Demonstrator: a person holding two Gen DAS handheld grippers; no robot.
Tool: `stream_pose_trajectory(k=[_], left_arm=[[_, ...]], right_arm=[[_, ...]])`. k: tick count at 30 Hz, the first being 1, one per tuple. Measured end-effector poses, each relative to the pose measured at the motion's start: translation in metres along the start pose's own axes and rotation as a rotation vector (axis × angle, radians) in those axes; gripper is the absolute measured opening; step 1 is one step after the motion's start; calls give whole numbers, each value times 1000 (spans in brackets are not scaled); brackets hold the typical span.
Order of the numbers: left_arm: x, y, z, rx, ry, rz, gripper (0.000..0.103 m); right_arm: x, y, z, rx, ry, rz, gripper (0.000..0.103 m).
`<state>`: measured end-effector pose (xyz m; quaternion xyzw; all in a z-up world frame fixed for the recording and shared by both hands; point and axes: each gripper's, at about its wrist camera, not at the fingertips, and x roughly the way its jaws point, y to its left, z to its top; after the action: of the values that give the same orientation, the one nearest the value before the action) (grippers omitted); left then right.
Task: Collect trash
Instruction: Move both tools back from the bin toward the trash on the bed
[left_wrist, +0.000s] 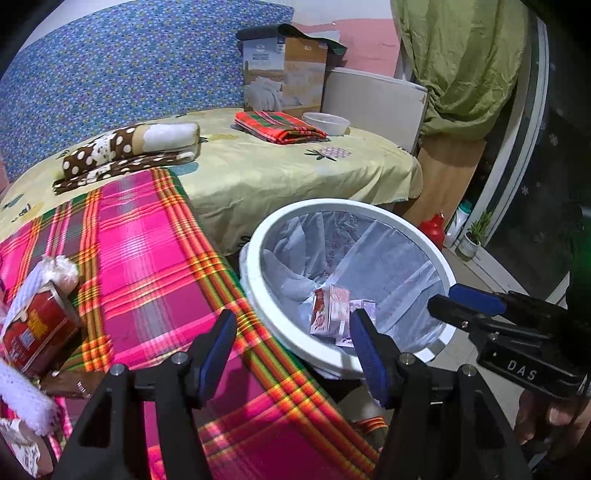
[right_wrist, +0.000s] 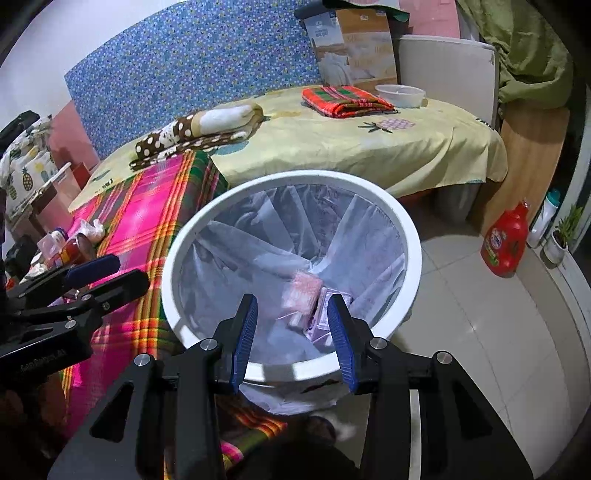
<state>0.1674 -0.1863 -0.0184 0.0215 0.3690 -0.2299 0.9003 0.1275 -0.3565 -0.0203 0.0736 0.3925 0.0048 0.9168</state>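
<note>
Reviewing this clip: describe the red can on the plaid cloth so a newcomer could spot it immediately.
Start at the bed with the pink plaid cloth spread beside the white trash bin. Follow the cloth to the end away from the bin, where a small pile of litter sits. The red can lies tipped on its side there, the only red, printed cylinder, next to a white crumpled plastic bag.
</note>
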Motion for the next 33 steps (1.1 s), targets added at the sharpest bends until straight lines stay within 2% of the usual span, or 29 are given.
stream_pose_trajectory(k=[12, 23, 25, 33], left_arm=[[-49, 35, -27, -89, -54, 88, 66], [-94, 70, -58, -169, -104, 170, 65], [-101, 76, -62, -187, -109, 176, 65], [-118, 105, -84, -248, -104, 279, 66]], right_arm=[[-16, 28, -4, -18, -37, 77, 42], [-18, 83, -11, -121, -31, 217, 42], [-16, 95, -11, -146, -23, 239, 42], [-11, 134, -20, -221, 30, 317, 42]])
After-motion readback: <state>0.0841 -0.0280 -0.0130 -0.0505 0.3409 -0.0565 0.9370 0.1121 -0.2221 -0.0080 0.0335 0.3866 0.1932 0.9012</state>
